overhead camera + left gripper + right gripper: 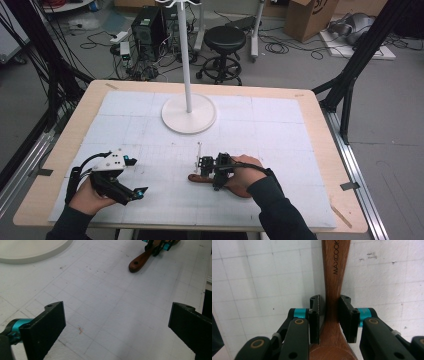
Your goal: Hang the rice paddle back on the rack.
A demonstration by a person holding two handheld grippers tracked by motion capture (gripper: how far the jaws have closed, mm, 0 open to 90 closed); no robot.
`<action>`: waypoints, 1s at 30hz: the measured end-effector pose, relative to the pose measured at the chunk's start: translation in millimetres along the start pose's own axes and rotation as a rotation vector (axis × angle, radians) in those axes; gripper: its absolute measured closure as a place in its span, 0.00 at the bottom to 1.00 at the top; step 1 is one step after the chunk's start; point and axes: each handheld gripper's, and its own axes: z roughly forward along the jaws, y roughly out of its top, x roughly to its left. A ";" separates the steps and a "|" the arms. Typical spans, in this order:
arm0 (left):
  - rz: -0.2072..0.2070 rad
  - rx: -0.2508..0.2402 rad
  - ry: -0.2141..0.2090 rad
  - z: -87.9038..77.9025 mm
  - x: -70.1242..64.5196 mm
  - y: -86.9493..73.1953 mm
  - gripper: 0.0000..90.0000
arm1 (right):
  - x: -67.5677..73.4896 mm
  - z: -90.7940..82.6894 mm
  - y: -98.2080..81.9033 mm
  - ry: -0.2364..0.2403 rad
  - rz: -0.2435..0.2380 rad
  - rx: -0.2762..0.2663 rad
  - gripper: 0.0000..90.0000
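Right gripper (216, 172) is clamped on the neck of the wooden spoon (335, 285), both pads pressing the handle just above the bowl; spoon lies flat on the white gridded mat (280, 150), right of centre, toward the near edge. Left gripper (117, 322) is released, jaws wide over bare mat, well apart from the spoon. White stand base (189, 114) sits farther back at mid-table, its pole upright. Mat between the grippers is free; wooden table rim (320, 130) borders the mat.

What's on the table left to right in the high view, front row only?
Left hand-held gripper, jaws wide apart over bare mat → wooden spoon, lying flat → right hand-held gripper, jaws on the spoon's neck.
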 end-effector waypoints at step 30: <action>-0.003 -0.008 0.000 -0.9 0.0 -0.2 0.02 | 0.0 0.2 1.5 0.014 0.020 0.014 0.87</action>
